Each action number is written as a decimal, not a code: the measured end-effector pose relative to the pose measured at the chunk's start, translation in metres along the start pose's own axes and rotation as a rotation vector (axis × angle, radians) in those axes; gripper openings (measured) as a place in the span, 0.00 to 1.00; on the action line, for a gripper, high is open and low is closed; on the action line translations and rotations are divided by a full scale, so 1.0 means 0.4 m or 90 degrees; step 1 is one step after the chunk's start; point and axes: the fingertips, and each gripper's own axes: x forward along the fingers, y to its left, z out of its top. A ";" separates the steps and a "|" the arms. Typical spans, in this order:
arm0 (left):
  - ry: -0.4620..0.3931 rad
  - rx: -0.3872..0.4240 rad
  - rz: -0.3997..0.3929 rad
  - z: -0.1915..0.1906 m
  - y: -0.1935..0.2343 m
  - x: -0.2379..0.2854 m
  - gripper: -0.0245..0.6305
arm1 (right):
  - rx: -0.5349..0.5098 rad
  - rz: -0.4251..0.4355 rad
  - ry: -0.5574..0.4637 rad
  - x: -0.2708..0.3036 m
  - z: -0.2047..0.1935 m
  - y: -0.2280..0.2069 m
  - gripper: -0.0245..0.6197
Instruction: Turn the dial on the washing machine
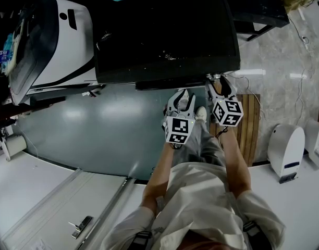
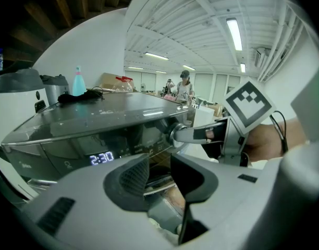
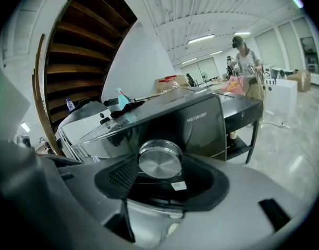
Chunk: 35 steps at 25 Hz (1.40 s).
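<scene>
Step in hand: twist dial.
- Dial (image 3: 159, 159): silver disc on front panel of washing machine (image 1: 164, 30), toward its right end.
- Right gripper (image 1: 218, 82): clamped on dial, 2 pads on opposite rims.
- Left gripper (image 2: 158, 165): jaws apart, nothing between, hangs just beside right one, off panel.
- To do well: roll wrist about dial's own axis, squeeze evenly, no pull outward or sideways. Pads likely slip on smooth metal otherwise.
- Watch display (image 2: 102, 158), reading 2:30, for change.
</scene>
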 end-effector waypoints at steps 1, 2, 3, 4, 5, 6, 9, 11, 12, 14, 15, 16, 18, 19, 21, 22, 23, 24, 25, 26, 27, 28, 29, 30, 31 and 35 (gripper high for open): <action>0.000 0.000 0.000 0.001 -0.001 0.000 0.23 | 0.008 0.002 -0.001 0.000 0.000 -0.001 0.45; -0.001 0.000 0.000 0.002 -0.002 0.000 0.23 | 0.016 0.004 -0.002 -0.001 0.000 -0.002 0.45; -0.001 0.000 0.000 0.003 -0.003 0.000 0.23 | 0.024 0.007 -0.003 -0.001 0.000 -0.003 0.45; -0.001 -0.001 0.000 0.004 -0.004 -0.001 0.23 | 0.031 0.009 -0.005 -0.001 0.001 -0.003 0.45; -0.001 0.000 0.000 0.004 -0.003 -0.001 0.23 | 0.039 0.011 -0.006 -0.001 0.000 -0.004 0.45; -0.001 0.000 0.000 0.003 -0.003 -0.002 0.23 | 0.047 0.013 -0.007 -0.002 0.000 -0.004 0.45; 0.000 -0.001 0.001 0.001 -0.002 -0.002 0.23 | 0.069 0.018 -0.010 -0.001 -0.001 -0.007 0.45; 0.000 0.000 0.001 0.001 0.000 -0.002 0.23 | 0.085 0.021 -0.012 0.000 -0.001 -0.008 0.45; -0.001 0.000 0.001 0.002 0.000 -0.002 0.23 | 0.096 0.023 -0.014 0.000 -0.001 -0.009 0.45; -0.002 0.000 0.001 0.004 0.001 -0.002 0.23 | 0.119 0.029 -0.018 0.000 -0.001 -0.010 0.45; -0.002 0.000 0.001 0.005 0.001 -0.002 0.23 | 0.131 0.031 -0.020 0.000 -0.001 -0.012 0.45; -0.002 0.000 0.001 0.006 0.001 -0.002 0.23 | 0.141 0.034 -0.022 0.000 0.000 -0.013 0.45; -0.002 -0.001 0.001 0.006 0.001 -0.002 0.23 | 0.161 0.039 -0.025 0.000 0.001 -0.014 0.45; -0.002 0.000 0.001 0.007 0.001 -0.003 0.23 | 0.170 0.042 -0.027 0.000 0.001 -0.015 0.45; -0.003 0.000 0.001 0.008 0.001 -0.003 0.23 | 0.189 0.046 -0.029 0.001 0.000 -0.016 0.45; -0.003 0.000 0.001 0.008 0.001 -0.003 0.23 | 0.199 0.049 -0.031 0.001 0.000 -0.017 0.45; -0.003 0.001 0.001 0.009 0.001 -0.004 0.23 | 0.212 0.052 -0.034 0.001 0.000 -0.018 0.45; -0.003 0.001 0.001 0.008 0.002 -0.004 0.23 | 0.224 0.054 -0.036 0.001 -0.001 -0.019 0.45; -0.003 0.001 0.001 0.008 0.002 -0.005 0.23 | 0.234 0.056 -0.038 0.001 -0.001 -0.020 0.45; -0.003 0.001 0.002 0.008 0.002 -0.005 0.23 | 0.242 0.058 -0.040 0.001 -0.002 -0.021 0.45; -0.003 0.001 0.002 0.009 0.002 -0.006 0.23 | 0.249 0.060 -0.041 0.001 -0.002 -0.022 0.45; -0.003 0.002 0.002 0.009 0.002 -0.005 0.23 | 0.259 0.062 -0.042 0.002 -0.002 -0.023 0.45; -0.004 0.002 0.002 0.010 0.002 -0.005 0.23 | 0.270 0.065 -0.044 0.002 -0.003 -0.025 0.45; -0.005 0.002 0.002 0.011 0.003 -0.005 0.23 | 0.284 0.068 -0.046 0.002 -0.004 -0.026 0.45; -0.005 0.001 0.002 0.012 0.003 -0.006 0.23 | 0.297 0.071 -0.049 0.002 -0.004 -0.027 0.45; -0.007 0.002 0.003 0.015 0.002 -0.008 0.23 | 0.339 0.082 -0.057 0.002 -0.005 -0.028 0.45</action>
